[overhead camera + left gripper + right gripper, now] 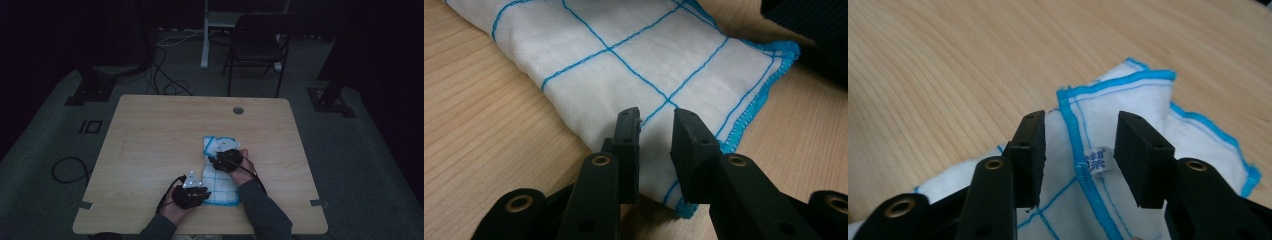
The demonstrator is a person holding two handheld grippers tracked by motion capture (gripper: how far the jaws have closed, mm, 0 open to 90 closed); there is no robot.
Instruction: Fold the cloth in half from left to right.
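2 claws, both spread: my left gripper point(656, 125) over cloth point(639, 60) near hem, right gripper point(1080, 145) straddling label point(1096, 162). Cloth light, limp, thin; best pinch stitched blue edge point(1075, 130).

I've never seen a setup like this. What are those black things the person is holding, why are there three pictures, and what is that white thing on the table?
A person at a wooden table holds a hand-operated two-jaw tool in each hand: the left gripper and the right gripper. One picture comes from a camera above the table. The other two come from cameras riding on the grippers, looking along their black jaws. On the table lies a white cloth with blue grid lines and blue stitched edges, partly folded. Both grippers are open over it, jaws apart, gripping nothing yet. The right one hovers over a hem with a small label.
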